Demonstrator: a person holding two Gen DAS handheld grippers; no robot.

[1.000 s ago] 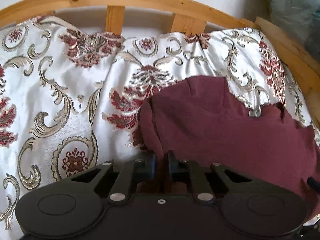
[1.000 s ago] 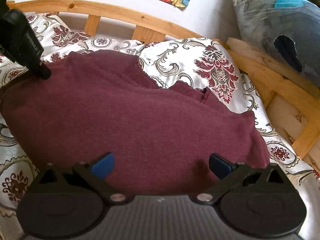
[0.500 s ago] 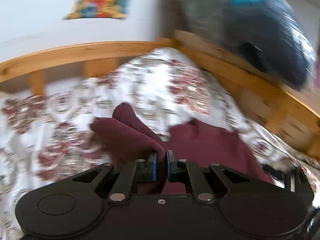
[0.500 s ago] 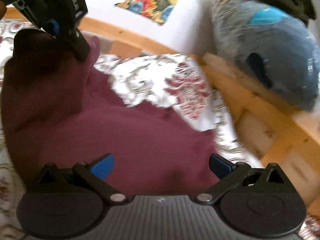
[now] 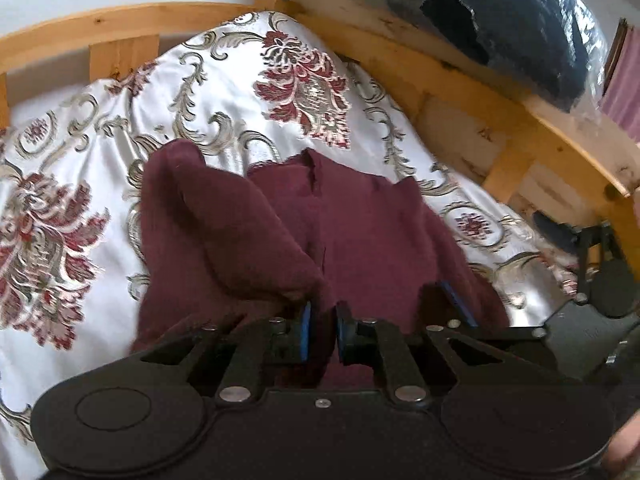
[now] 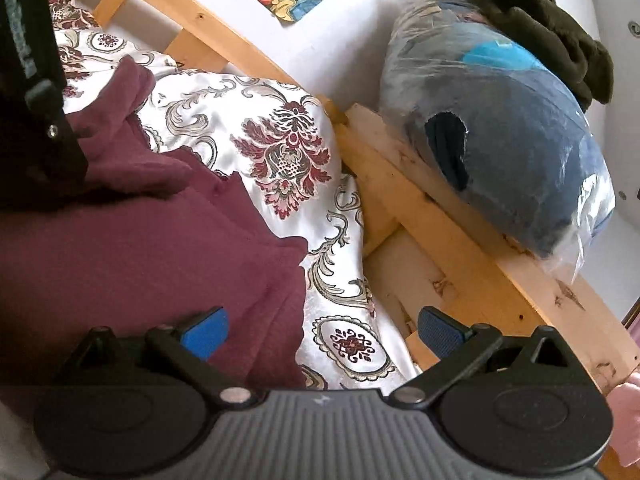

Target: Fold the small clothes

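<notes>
Two grippers: both in view.
Left gripper (image 5: 322, 330): clenched on maroon garment (image 5: 360, 232) fold, lower centre.
Right gripper (image 6: 322, 330): released, fingers wide, above bedspread (image 6: 240, 120).

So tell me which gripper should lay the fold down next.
Left. The left gripper is already shut on a lifted flap of the maroon garment, carried over its middle. The right gripper is open, holding nothing, at the garment's edge.
</notes>
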